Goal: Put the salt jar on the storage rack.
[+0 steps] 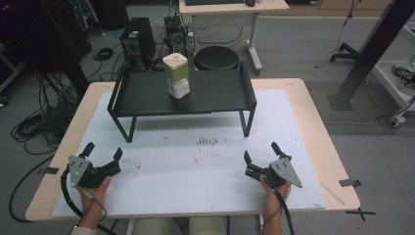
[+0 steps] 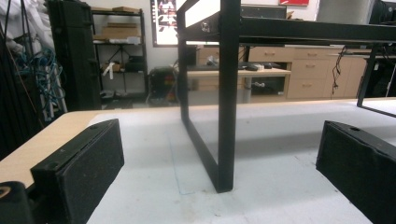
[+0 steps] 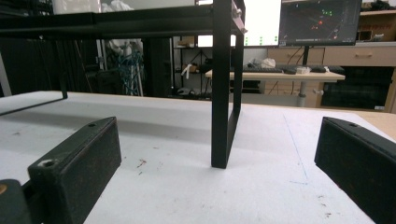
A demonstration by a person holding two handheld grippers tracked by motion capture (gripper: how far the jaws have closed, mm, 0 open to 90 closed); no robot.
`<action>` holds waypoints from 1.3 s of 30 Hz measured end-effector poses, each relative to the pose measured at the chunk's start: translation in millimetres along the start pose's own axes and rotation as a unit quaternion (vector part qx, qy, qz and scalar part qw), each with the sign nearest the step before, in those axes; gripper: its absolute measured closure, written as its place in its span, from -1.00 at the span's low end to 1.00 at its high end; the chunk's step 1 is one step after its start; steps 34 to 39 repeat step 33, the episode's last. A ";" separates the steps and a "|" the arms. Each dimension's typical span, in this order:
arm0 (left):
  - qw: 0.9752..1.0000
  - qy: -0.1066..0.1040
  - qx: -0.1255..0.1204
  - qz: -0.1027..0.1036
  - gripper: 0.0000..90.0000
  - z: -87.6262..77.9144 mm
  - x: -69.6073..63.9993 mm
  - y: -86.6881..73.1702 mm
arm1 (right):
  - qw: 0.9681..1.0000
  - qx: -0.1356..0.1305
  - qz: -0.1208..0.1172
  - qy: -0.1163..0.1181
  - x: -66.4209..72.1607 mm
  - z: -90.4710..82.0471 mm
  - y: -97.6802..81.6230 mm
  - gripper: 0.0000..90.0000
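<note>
The upright green-and-white container (image 1: 176,74) is seen on the black raised tray (image 1: 147,98), left of centre; both wide-open, empty grippers (image 1: 103,155) (image 1: 260,154) are held before it, the left judged nearer.

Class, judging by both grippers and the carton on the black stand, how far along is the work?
Done: nothing visibly; the carton stands upright on the black stand. In hand: nothing; left gripper and right gripper rest open on the white mat. Left: reaching for the carton.
</note>
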State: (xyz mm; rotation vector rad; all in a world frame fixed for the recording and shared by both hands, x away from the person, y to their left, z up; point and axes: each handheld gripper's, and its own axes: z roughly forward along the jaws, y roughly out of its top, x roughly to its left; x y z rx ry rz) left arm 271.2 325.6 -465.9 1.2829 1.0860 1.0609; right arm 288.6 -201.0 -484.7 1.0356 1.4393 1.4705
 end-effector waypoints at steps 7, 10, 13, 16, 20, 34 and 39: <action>1.000 0.000 0.000 0.000 -0.97 -0.2 0.1 -0.1 | 1.000 0.004 0.000 0.000 0.0 0.6 0.2 -0.99; 1.000 0.000 -0.001 0.000 -0.97 -0.2 0.1 -0.1 | 1.000 0.004 0.000 0.000 0.1 0.6 0.2 -0.99; 1.000 0.000 -0.001 0.000 -0.97 -0.2 0.1 0.0 | 1.000 0.004 0.001 0.001 -0.1 0.5 0.2 -0.99; 1.000 0.000 -0.001 0.000 -0.97 -0.2 0.1 0.0 | 1.000 0.003 0.001 0.000 -0.1 0.4 0.2 -0.99; 1.000 0.000 0.000 0.000 -0.97 -0.2 0.1 0.0 | 1.000 0.003 0.001 0.001 0.0 0.4 0.2 -0.99; 1.000 0.000 -0.001 0.000 -0.97 -0.2 0.0 -0.1 | 1.000 0.005 -0.001 0.002 0.1 0.6 0.3 -0.99; 1.000 0.000 -0.001 0.000 -0.97 -0.2 0.0 -0.1 | 1.000 0.005 -0.001 0.002 0.1 0.6 0.3 -0.99</action>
